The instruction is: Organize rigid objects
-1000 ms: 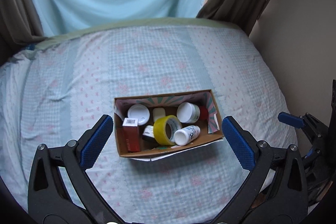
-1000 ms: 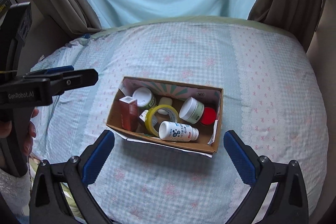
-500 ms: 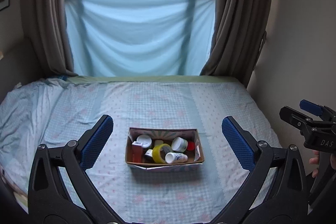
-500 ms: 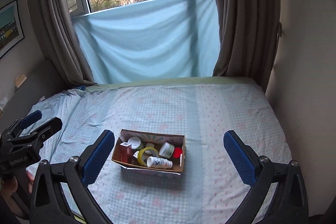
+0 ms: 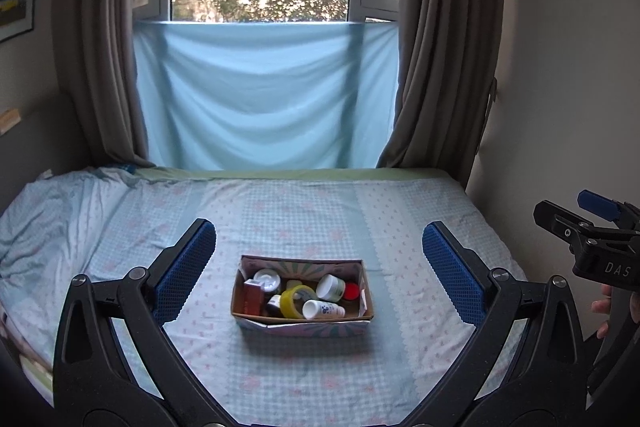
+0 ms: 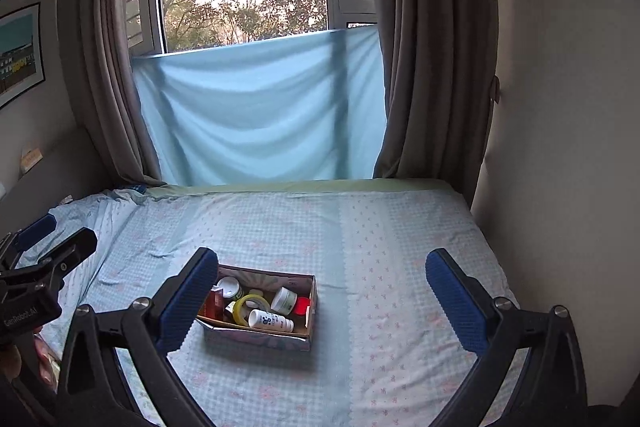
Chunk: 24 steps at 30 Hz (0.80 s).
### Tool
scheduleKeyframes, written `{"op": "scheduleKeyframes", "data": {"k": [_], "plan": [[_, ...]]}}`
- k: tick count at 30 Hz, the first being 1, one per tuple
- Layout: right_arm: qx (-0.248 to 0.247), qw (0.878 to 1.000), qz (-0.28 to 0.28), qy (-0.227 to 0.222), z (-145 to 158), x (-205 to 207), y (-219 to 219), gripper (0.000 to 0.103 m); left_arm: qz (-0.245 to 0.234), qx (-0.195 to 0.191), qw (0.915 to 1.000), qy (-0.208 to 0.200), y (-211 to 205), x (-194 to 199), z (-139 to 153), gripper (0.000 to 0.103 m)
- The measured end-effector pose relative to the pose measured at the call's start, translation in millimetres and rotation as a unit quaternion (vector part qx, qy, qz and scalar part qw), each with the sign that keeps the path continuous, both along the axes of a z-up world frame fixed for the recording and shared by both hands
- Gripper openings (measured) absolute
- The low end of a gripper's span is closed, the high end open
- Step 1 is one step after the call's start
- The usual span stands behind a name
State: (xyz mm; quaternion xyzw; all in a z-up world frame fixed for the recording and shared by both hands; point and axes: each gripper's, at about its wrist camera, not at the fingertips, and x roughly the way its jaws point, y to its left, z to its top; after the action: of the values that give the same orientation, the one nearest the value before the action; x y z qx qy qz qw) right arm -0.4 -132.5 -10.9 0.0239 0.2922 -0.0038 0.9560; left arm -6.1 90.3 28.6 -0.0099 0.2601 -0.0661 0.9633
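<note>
Both held well back and high above the bed (image 5: 280, 211): left hand-held gripper (image 5: 318, 269) spread wide with nothing between its blue pads (image 5: 182, 273), right hand-held gripper (image 6: 320, 301) likewise wide apart and empty. Resting near the middle of the bed, a cardboard box (image 5: 302, 323) already packed with rigid items: a yellow tape roll (image 5: 294, 301), a white bottle (image 5: 322, 308) lying on its side, a white jar (image 5: 331, 287) tipped over, a red cap (image 5: 351, 291), a red carton (image 5: 252, 297) standing against the left wall, a round white lid (image 5: 267, 278). Nothing loose visible on the sheet around it. Main risk, judged from here: soft mattress under a thin-walled box. Pressing down or nudging one wall likely to tilt the whole box and send the lying bottle rolling against its neighbours or over the low front edge. Tight packing another hazard: reaching for one piece with pads this wide could snag the tape roll or jar beside it. Front flap looking bent, so gripping there could crumple it rather than lift. Fisheye distortion and distance also making alignment harder to judge on approach.
</note>
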Motion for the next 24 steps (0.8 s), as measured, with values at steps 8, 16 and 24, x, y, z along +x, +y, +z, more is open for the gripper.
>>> {"op": "scheduleKeyframes", "data": {"k": [8, 16, 24], "plan": [[0.000, 1.000, -0.001, -0.009, 2.9, -4.8, -6.9, 0.103, 0.007, -0.001, 0.9999, -0.007, -4.6, -5.7, 3.1, 0.103], [0.001, 1.000, 0.002, -0.013, 2.8, -5.2, -7.4, 0.103, 0.014, 0.000, 0.9998, -0.013, -3.4, -7.4, 4.1, 0.103], [0.002, 1.000, 0.003, -0.014, 3.6, -4.3, -7.5, 0.103, 0.015, 0.005, 0.9998, -0.014, -2.6, -3.7, 3.6, 0.103]]}}
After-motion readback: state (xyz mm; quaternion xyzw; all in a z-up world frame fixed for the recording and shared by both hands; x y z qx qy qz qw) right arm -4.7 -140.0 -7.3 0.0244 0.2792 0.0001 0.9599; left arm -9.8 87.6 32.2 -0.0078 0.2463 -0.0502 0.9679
